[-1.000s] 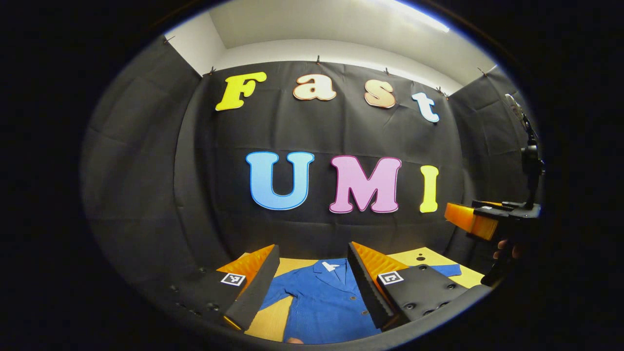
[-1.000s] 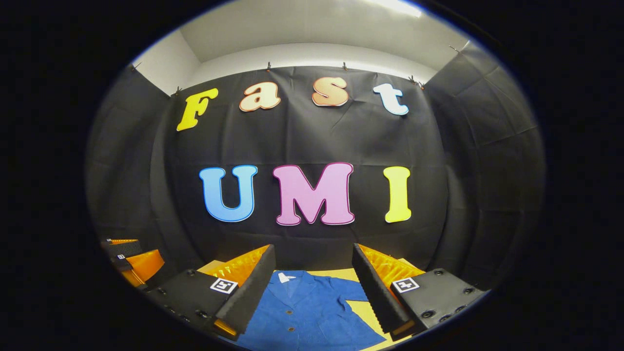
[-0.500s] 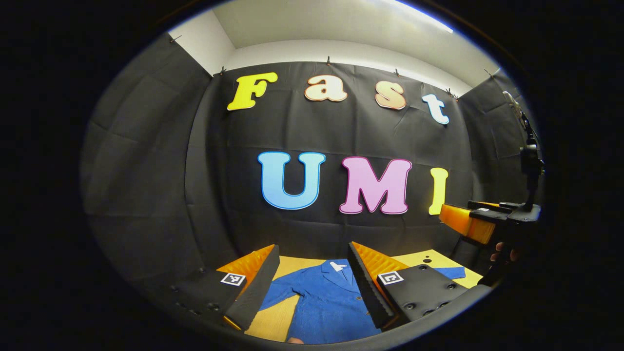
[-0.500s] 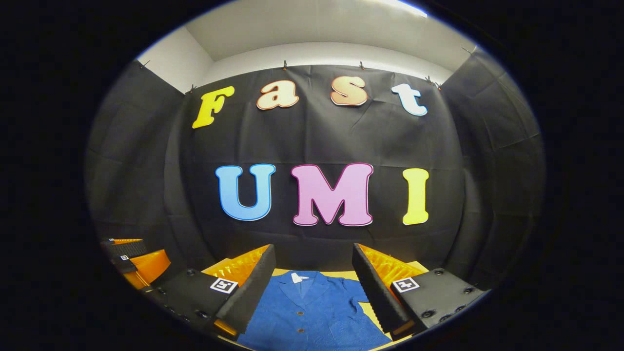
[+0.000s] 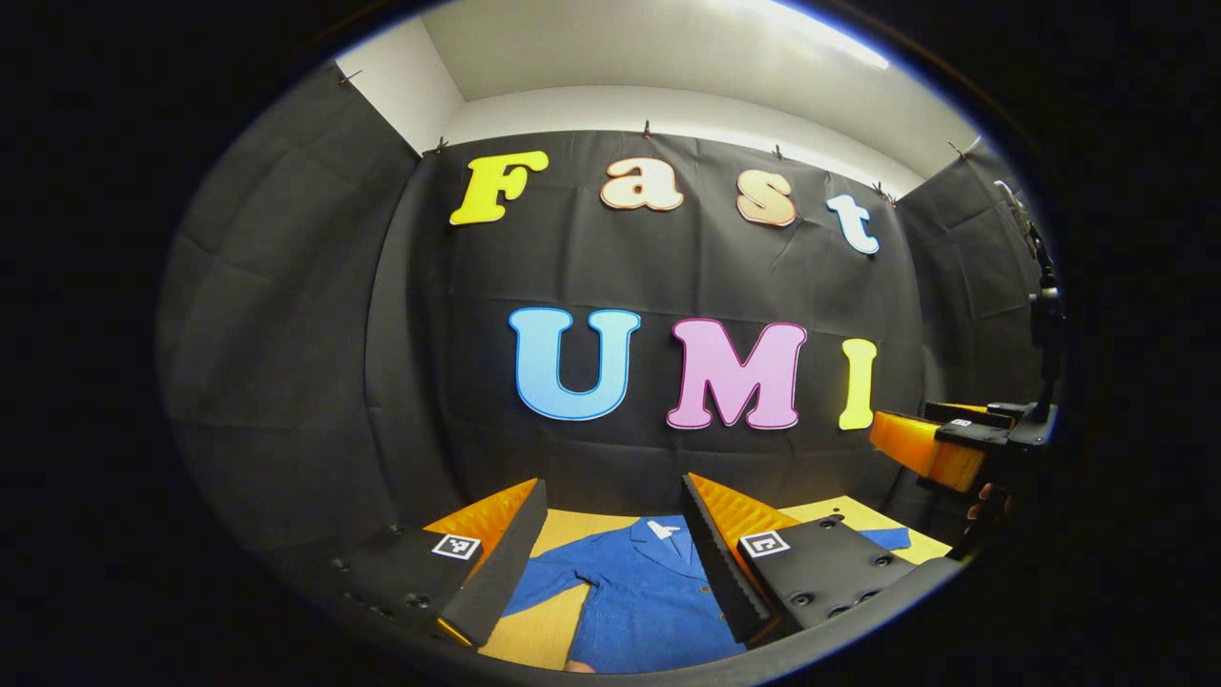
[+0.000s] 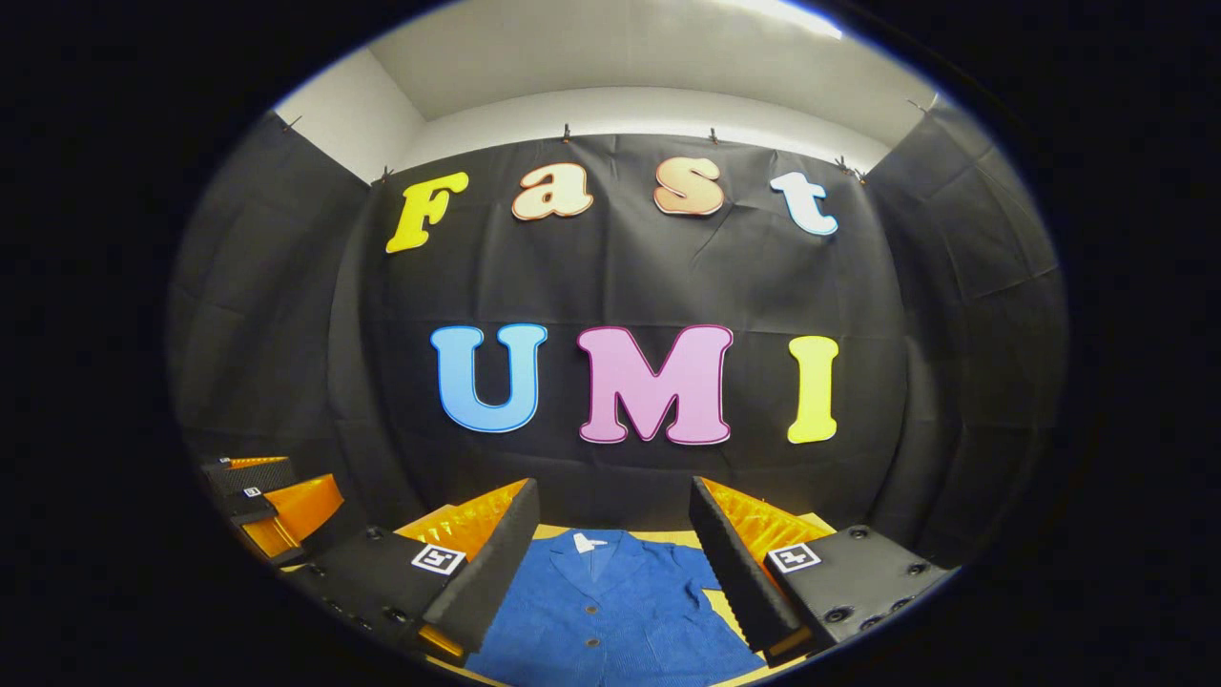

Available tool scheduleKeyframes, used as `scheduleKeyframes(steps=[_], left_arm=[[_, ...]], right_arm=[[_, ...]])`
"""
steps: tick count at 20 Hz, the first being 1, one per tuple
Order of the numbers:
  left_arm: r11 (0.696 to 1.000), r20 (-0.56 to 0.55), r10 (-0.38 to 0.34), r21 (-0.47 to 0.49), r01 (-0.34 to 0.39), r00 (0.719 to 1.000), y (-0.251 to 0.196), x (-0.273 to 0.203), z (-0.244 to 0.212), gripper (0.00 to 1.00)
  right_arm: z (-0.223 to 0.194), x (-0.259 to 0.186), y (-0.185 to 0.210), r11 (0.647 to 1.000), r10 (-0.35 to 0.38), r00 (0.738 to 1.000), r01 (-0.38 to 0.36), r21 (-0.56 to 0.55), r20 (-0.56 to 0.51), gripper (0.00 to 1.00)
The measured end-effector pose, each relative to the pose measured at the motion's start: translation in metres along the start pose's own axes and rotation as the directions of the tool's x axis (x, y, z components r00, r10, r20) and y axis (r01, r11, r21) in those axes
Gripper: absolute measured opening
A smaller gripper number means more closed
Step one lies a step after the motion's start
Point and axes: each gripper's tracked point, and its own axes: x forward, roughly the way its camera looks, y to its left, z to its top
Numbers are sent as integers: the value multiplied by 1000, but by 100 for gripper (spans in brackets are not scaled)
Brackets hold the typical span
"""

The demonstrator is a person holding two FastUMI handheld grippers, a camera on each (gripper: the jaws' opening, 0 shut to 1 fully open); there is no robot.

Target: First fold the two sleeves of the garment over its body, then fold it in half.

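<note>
Both hovering wide open above the blue garment [image 6: 610, 611] on the desk [image 5: 544, 630], barely drifting since before; sleeves not yet folded.

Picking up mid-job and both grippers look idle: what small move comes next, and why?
Probably lower the left gripper toward the left sleeve. The blue shirt lies flat on the table with its sleeves spread and unfolded, and both the left and the right gripper hang open above it, holding nothing.

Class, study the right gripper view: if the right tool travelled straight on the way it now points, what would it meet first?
Probably the black cloth wall behind the table: the open right tool points above the blue shirt. Depth is uncertain.
</note>
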Motion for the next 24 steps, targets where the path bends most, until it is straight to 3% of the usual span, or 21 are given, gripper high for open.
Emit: scheduleKeyframes(steps=[17, 21, 22, 23, 24], left_arm=[[1000, -26, 12, -23, -13, 1000, 6, 8, -12, 81], [1000, -60, 5, -26, -6, 998, 3, 22, -26, 80], [1000, -68, 4, -24, -6, 998, 3, 27, -28, 80], [1000, -73, 1, -24, -3, 997, 1, 32, -30, 81], [1000, -77, 0, -23, -2, 997, -1, 37, -31, 81]], right_arm=[[-4, 7, 5, 1000, -5, 1000, 5, 4, 8, 95], [-21, 14, -11, 999, -27, 999, 27, -19, -17, 95], [-27, 18, -17, 999, -34, 999, 34, -19, -30, 99], [-35, 23, -24, 999, -44, 998, 43, -21, -43, 95], [-44, 30, -32, 998, -56, 997, 55, -24, -62, 99]])
